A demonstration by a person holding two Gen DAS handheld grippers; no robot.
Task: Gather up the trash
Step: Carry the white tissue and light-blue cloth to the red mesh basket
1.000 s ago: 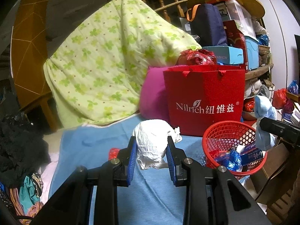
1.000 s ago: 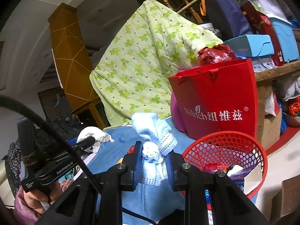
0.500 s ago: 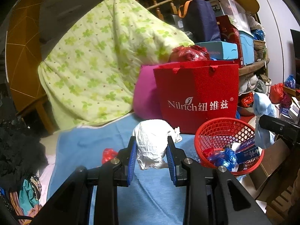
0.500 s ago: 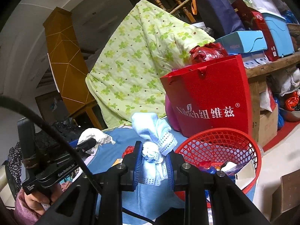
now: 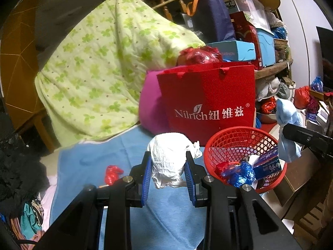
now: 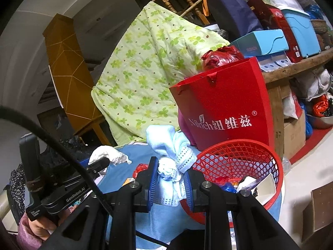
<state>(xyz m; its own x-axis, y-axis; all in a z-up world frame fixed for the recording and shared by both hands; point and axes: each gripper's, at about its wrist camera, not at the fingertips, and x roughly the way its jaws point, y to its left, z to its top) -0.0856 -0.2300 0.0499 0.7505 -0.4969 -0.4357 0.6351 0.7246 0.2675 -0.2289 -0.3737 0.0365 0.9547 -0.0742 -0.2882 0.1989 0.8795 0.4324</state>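
Note:
My left gripper (image 5: 168, 166) is shut on a crumpled white paper wad (image 5: 169, 156), held above the blue sheet just left of the red mesh basket (image 5: 235, 139). My right gripper (image 6: 170, 176) is shut on a knotted light blue cloth (image 6: 166, 143), held just left of the same basket (image 6: 239, 156). The basket holds several wrappers, a blue foil wad (image 5: 239, 174) among them. A small red wrapper (image 5: 112, 174) lies on the sheet left of my left gripper, and it also shows in the right wrist view (image 6: 139, 169).
A red Nilrich paper bag (image 5: 208, 98) stands behind the basket, with a pink pillow (image 5: 150, 106) and a green flowered quilt (image 5: 104, 73) beside it. Shelves with boxes (image 5: 249, 41) rise at the right. Dark clothes (image 5: 18, 166) pile at the left.
Both grippers have drifted a little with their loads still held. The scene has shifted left in both views, and the basket sits closer to both grippers.

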